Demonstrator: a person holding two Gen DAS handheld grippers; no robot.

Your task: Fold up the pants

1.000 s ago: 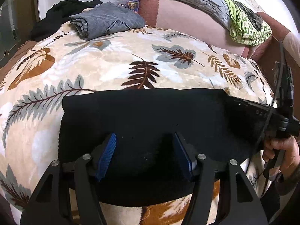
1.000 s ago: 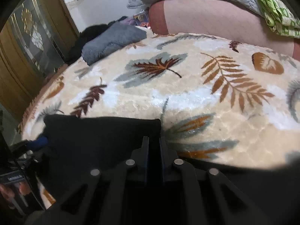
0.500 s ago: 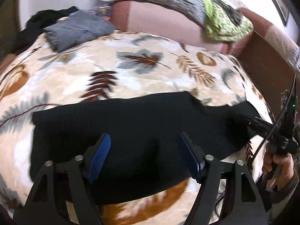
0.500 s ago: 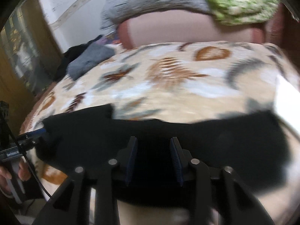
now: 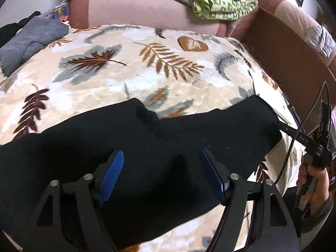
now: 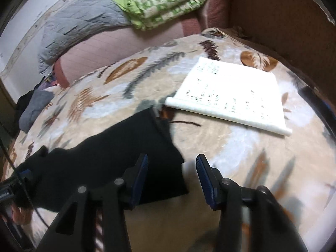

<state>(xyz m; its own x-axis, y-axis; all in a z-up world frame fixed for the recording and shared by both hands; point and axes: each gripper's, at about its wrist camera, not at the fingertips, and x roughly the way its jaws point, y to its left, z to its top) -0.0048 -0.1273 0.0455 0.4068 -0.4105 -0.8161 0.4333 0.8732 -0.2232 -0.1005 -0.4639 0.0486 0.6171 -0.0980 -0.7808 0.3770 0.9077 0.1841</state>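
Black pants (image 5: 126, 147) lie flat across the near edge of a leaf-patterned blanket (image 5: 126, 73), folded lengthwise. My left gripper (image 5: 161, 174) is open and empty, hovering over the middle of the pants. My right gripper (image 6: 171, 176) is open and empty over the right end of the pants (image 6: 117, 159); its left finger is above the cloth and its right finger above the blanket. In the left wrist view the right gripper (image 5: 294, 132) shows at the pants' right end.
A folded grey garment (image 5: 29, 40) lies at the far left of the bed. A grey quilt and green patterned cloth (image 5: 220, 0) rest on pink bolsters at the back. A white printed sheet (image 6: 229, 96) lies right of the pants. A brown bed frame (image 5: 283, 48) borders the right.
My right gripper has opened and let go of the pants' end, which now lies spread to the right. My left gripper stayed open and the view swung right.
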